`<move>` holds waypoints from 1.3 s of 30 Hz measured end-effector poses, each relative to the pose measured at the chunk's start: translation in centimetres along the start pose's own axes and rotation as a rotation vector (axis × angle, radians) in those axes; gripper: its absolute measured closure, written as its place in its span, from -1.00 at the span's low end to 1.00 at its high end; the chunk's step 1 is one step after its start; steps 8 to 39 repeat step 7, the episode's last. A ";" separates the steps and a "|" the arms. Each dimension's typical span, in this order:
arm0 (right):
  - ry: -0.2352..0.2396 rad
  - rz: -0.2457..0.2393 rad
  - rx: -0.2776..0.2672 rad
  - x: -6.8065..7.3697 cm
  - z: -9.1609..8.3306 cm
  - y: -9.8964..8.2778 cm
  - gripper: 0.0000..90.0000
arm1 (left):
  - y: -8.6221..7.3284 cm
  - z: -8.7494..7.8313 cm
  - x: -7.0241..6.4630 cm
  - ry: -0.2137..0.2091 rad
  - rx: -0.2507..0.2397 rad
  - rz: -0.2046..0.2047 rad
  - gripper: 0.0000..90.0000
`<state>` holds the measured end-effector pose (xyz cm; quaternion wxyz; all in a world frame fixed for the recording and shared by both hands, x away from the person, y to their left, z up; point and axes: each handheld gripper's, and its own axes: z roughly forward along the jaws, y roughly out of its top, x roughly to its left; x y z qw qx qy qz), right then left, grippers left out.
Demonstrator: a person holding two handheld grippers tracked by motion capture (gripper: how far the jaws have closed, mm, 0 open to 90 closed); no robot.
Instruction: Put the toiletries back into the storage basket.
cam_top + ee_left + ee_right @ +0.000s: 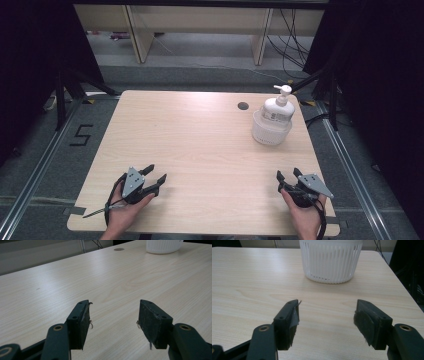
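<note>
Jaws wide on both sides, nothing between the pads: left gripper (156, 173) parked low near the front left of the table (190, 140), right gripper (288, 173) near the front right, aimed straight up the board at the basket (330, 262). No contact anywhere yet.

Biggest thing first. Pale wood table, bare across the middle, so plenty of room to slide something by accident. Worth watching the far right corner: white ribbed basket sitting close to that edge, well apart from both grippers. Looks light, so likely to skid or tip toward the edge if shoved by one jaw instead of being pinched from two sides. Too wide, by the look of it, for an easy grip across the body; safer on the rim.

Next down, the white pump bottle (277, 110), standing upright inside the basket, shoulders and neck well above the rim. Tall and loose in there, so liable to lean or topple out if the basket gets tilted. Round and smooth too, so apt to slip or twist in a pinch that lands off centre.

Smaller again, the pump head (283, 90), spout sticking out to the left. Easy to snag with a jaw coming in high, and easy to press down by mistake, meaning a squirt onto the table.

Writing: label (274, 116) on the bottle front, print far too small to read, no brand made out. Off the table, a "5" (81, 135) taped in black on the floor at left.
</note>
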<state>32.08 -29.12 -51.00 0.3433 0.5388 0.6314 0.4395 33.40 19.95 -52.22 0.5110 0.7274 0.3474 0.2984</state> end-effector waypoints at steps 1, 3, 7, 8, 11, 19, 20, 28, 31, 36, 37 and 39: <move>0.000 0.000 0.000 0.0 0.0 0.0 -0.19 | 0.0 0.0 0.0 -0.001 0.000 0.000 -0.06; 0.012 -0.005 0.007 0.1 -0.3 -0.1 -0.19 | 0.0 0.0 0.0 -0.001 0.000 0.001 -0.06; 0.001 -0.016 -0.001 0.2 -0.3 -0.1 -0.19 | 0.0 0.0 0.0 0.000 0.001 -0.001 -0.06; 0.001 -0.016 -0.001 0.2 -0.3 -0.1 -0.19 | 0.0 0.0 0.0 0.000 0.001 -0.001 -0.06; 0.001 -0.016 -0.001 0.2 -0.3 -0.1 -0.19 | 0.0 0.0 0.0 0.000 0.001 -0.001 -0.06; 0.001 -0.016 -0.001 0.2 -0.3 -0.1 -0.19 | 0.0 0.0 0.0 0.000 0.001 -0.001 -0.06; 0.001 -0.016 -0.001 0.2 -0.3 -0.1 -0.19 | 0.0 0.0 0.0 0.000 0.001 -0.001 -0.06; 0.001 -0.016 -0.001 0.2 -0.3 -0.1 -0.19 | 0.0 0.0 0.0 0.000 0.001 -0.001 -0.06; 0.001 -0.016 -0.001 0.2 -0.3 -0.1 -0.19 | 0.0 0.0 0.0 0.000 0.001 -0.001 -0.06; 0.001 -0.016 -0.001 0.2 -0.3 -0.1 -0.19 | 0.0 0.0 0.0 0.000 0.001 -0.001 -0.06; 0.001 -0.016 -0.001 0.2 -0.3 -0.1 -0.19 | 0.0 0.0 0.0 0.000 0.001 -0.001 -0.06; 0.001 -0.016 -0.001 0.2 -0.3 -0.1 -0.19 | 0.0 0.0 0.0 0.000 0.001 -0.001 -0.06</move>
